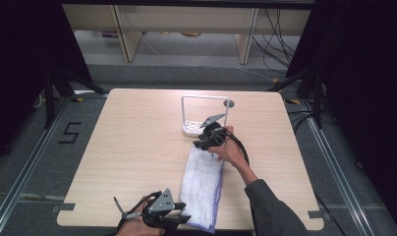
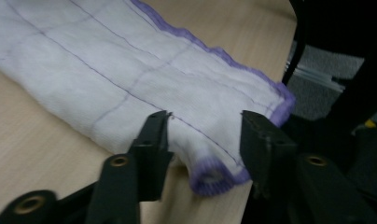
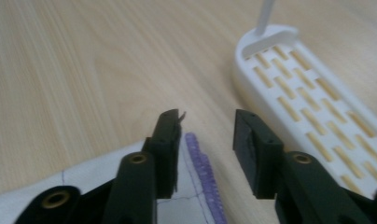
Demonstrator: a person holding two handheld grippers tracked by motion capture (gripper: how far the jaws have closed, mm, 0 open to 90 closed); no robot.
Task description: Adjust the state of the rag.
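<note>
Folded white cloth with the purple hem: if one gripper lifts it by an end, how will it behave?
Probably floppy: the cloth lies flat in soft folded layers, so lifted by one end it would likely droop and unfold. Likely light, being thin gauzy weave. Its near end overhangs the table edge, so a push could slide it off.

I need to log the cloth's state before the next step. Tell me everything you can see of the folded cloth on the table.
The folded cloth is white, gauze-like fabric with thin dark grid lines and a purple stitched edge. It lies flat on the wooden table as a long narrow strip, its near end reaching the table's front edge. The left gripper stands open with that near folded end between its fingers; the right gripper stands open over the far end, beside the white rack, which stays apart from the cloth.
</note>
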